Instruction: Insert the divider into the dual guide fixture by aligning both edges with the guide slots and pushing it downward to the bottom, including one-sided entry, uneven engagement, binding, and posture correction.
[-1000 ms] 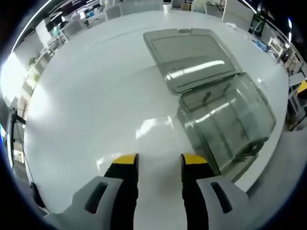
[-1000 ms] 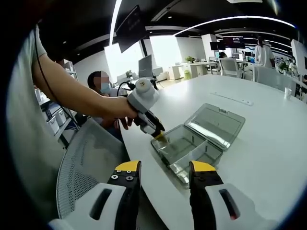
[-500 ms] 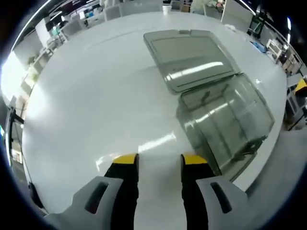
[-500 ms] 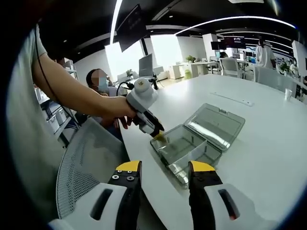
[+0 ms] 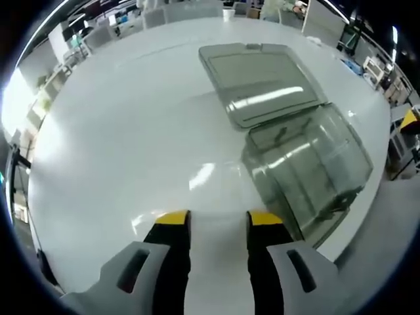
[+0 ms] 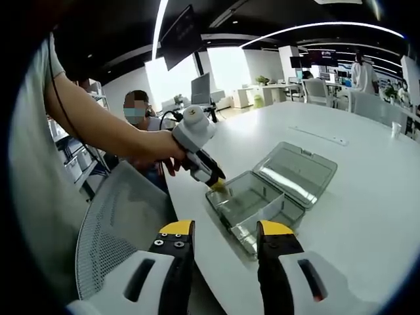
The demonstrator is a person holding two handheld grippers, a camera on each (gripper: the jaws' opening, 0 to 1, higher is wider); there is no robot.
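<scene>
Both grippers, left gripper [image 5: 213, 223] and right gripper [image 6: 218, 230], gape empty near the unlabelled clear box [image 6: 252, 200].

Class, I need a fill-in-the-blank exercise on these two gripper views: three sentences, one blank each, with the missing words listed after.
1. The lid of the clear plastic box lies ____ on the table.
2. The box rests on a ____ table.
3. The left hand-held gripper has its yellow tips at the box's rim, while the right hand-held gripper holds ____ between its jaws.

Missing words: open; white; nothing
</scene>
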